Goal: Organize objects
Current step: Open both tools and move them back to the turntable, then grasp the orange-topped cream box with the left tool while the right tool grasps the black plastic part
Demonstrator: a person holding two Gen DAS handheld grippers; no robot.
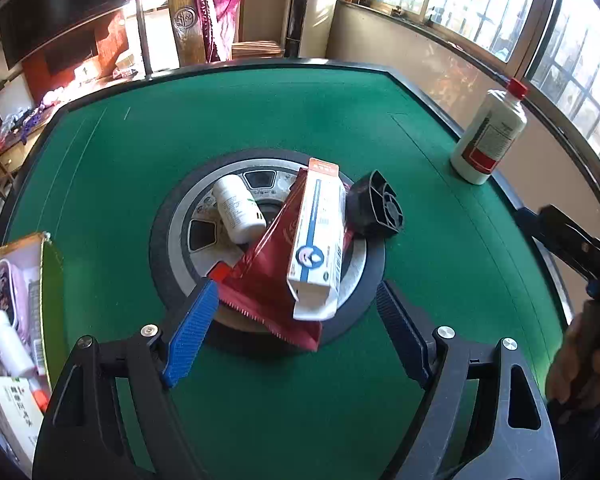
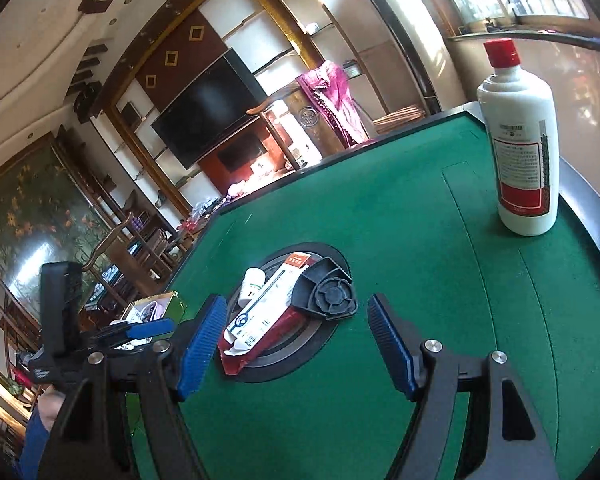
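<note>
A sunlit living room with a dark television surrounds the green felt tabletop [image 1: 300, 120], whose round black-and-silver centre hub [image 1: 188, 236] serves as landmark. The left gripper [image 1: 296, 332] hovers over the hub's near edge, jaws apart and empty, probably lined up for a pick. The right gripper [image 2: 296, 340] likewise stands with jaws spread, nothing between them. Piled on the hub lie 4 things: a white-and-blue cardboard carton [image 1: 318, 236] resting on a red foil pouch [image 1: 268, 288], a small white plastic pill bottle [image 1: 238, 208] and a black plastic fan [image 1: 374, 208]. Left of the hub, an open gold-edged box [image 1: 44, 280] already holds sorted items, seemingly the destination. Far right of the hub stands a tall white red-capped bottle [image 1: 490, 132].
</note>
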